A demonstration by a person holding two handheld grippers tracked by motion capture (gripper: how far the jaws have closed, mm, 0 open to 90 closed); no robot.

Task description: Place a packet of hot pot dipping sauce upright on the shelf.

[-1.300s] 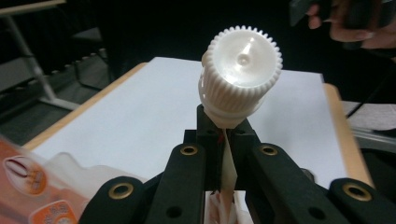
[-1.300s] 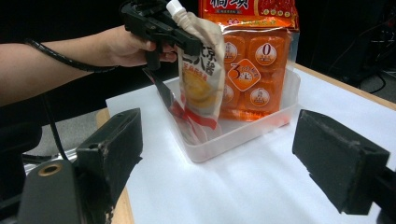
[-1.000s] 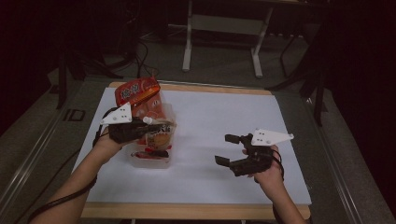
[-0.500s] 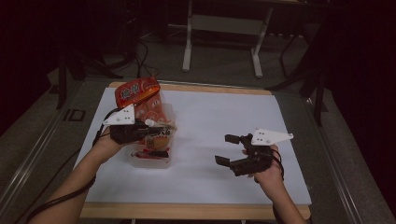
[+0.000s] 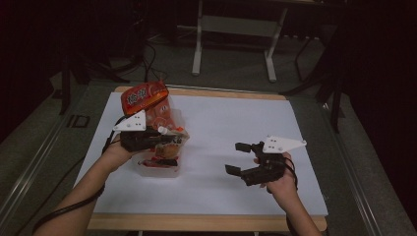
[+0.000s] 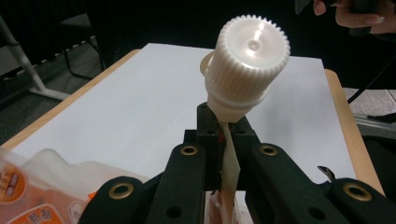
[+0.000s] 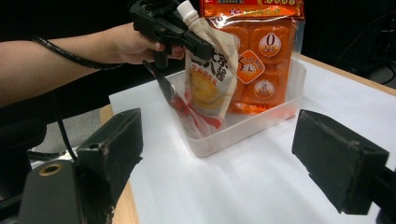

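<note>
left claw (image 7: 194, 39) clamped on spout pouch (image 7: 208, 84) neck, over clear tub (image 7: 261, 119) | right claw (image 5: 239, 158) jaws apart, empty, above surface (image 5: 221, 123)

The person's left forearm reaches in from the lower left, and the left claw (image 5: 164, 139) is clamped tight, pointing right. The right hand (image 5: 278, 179) holds the right claw (image 5: 238, 158) low, its jaws spread wide and aimed leftward.

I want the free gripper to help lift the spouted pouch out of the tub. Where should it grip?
Probably the flat lower body of the spouted pouch, pinched across its faces from the open table side; the left gripper already clamps below the cap.
</note>
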